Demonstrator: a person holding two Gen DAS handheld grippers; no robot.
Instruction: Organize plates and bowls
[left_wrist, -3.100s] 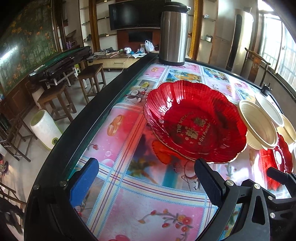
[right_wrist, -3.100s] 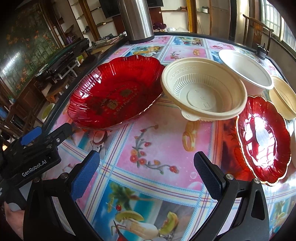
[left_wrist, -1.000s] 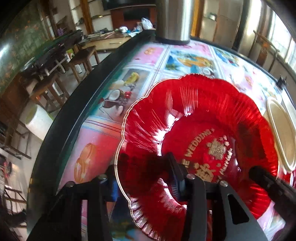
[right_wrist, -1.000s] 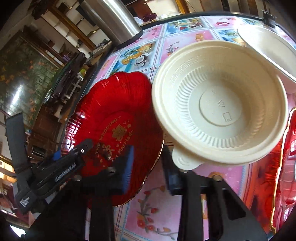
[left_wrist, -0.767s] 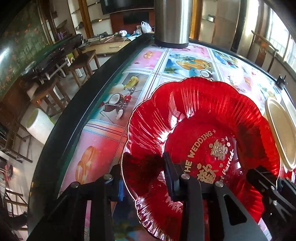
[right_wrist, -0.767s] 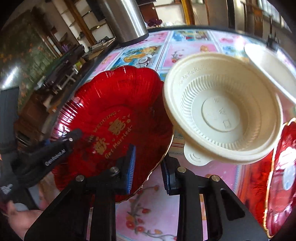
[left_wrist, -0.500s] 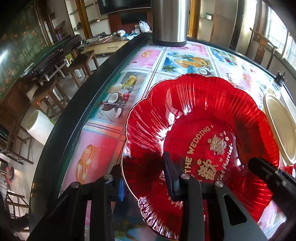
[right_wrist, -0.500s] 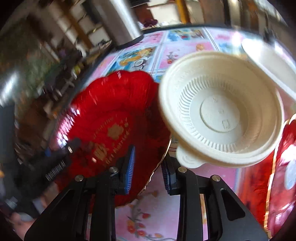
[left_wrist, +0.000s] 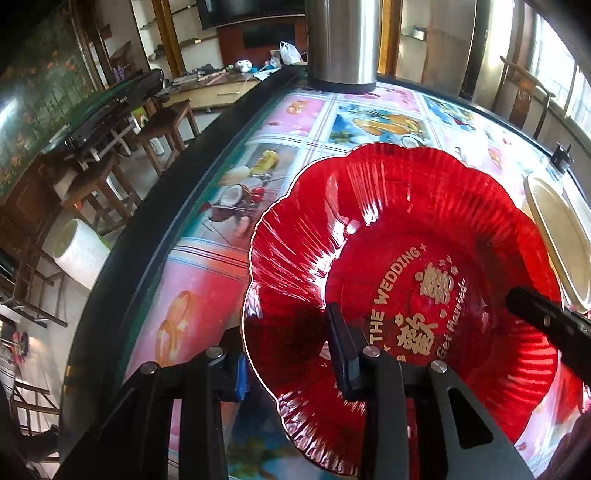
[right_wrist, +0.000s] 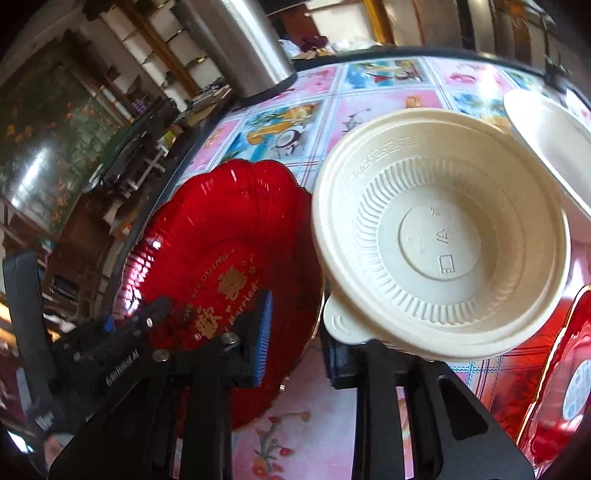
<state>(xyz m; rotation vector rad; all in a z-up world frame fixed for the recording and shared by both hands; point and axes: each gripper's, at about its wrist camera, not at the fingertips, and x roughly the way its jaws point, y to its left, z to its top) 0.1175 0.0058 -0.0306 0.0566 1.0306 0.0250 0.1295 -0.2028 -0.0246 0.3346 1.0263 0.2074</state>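
Light: bright daylight came from windows (left_wrist: 576, 92) at the right.
Glare: highlights streaked the red plate (left_wrist: 402, 236).
Blur: the right wrist view's upper background was smeared.
Distortion: strong fisheye bending, dark corners.

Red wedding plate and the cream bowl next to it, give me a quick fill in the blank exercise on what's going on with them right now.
1. Both grippers are shut on the rim of the ____ plate.
2. The gold lettering on it reads THE ____.
3. The cream bowl is ____ inside.
4. The steel flask stands at the table's ____ edge.

Missing words: red; WEDDING; empty; far
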